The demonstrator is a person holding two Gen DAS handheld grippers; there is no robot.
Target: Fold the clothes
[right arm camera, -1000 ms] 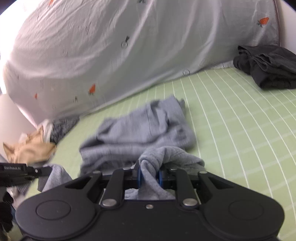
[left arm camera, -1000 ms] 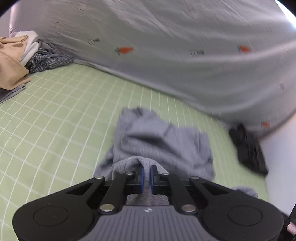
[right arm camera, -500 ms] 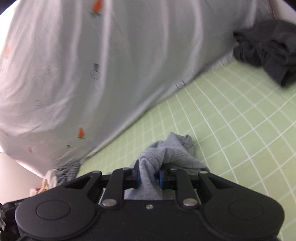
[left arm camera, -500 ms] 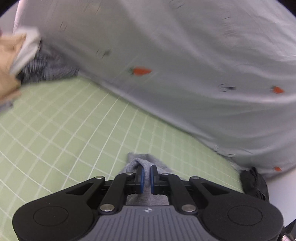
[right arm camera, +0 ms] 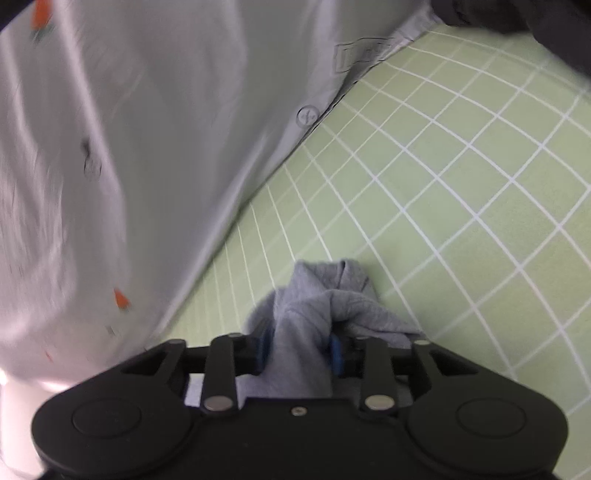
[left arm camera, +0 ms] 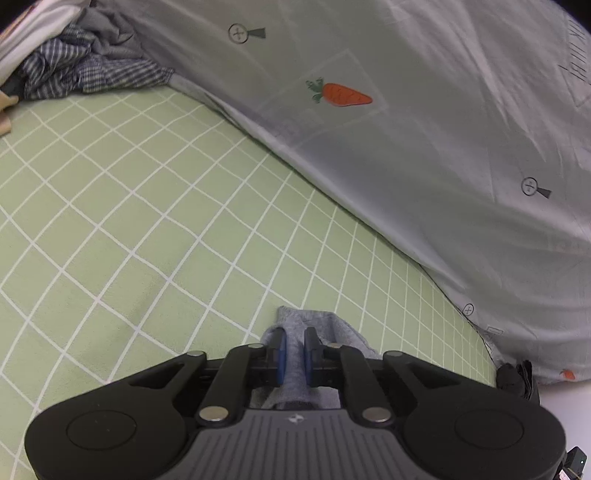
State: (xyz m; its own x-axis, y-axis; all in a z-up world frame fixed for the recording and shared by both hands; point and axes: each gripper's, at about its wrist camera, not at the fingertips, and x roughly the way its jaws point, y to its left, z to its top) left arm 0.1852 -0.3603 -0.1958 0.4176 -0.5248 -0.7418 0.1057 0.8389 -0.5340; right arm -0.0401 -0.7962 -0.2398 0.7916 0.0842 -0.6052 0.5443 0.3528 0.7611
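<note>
A grey garment (left arm camera: 295, 347) is pinched between the blue pads of my left gripper (left arm camera: 294, 350); only a small bunch of it shows above the jaws, the rest hangs hidden below. My right gripper (right arm camera: 301, 345) is shut on another bunched part of the same grey garment (right arm camera: 314, 306). Both grippers hold the cloth above the green checked bed sheet (left arm camera: 147, 206), which also shows in the right wrist view (right arm camera: 461, 206).
A pale grey quilt with carrot prints (left arm camera: 424, 129) (right arm camera: 129, 166) lies along the far side of the bed. A pile of checked and other clothes (left arm camera: 74, 70) sits at the far left. Dark clothes (right arm camera: 535, 26) lie at the far right; a dark item (left arm camera: 515, 376) sits by the bed edge.
Both grippers have lifted the grey garment off the sheet and moved toward the quilt; the spread-out cloth seen a second ago now hangs out of view below the jaws.
</note>
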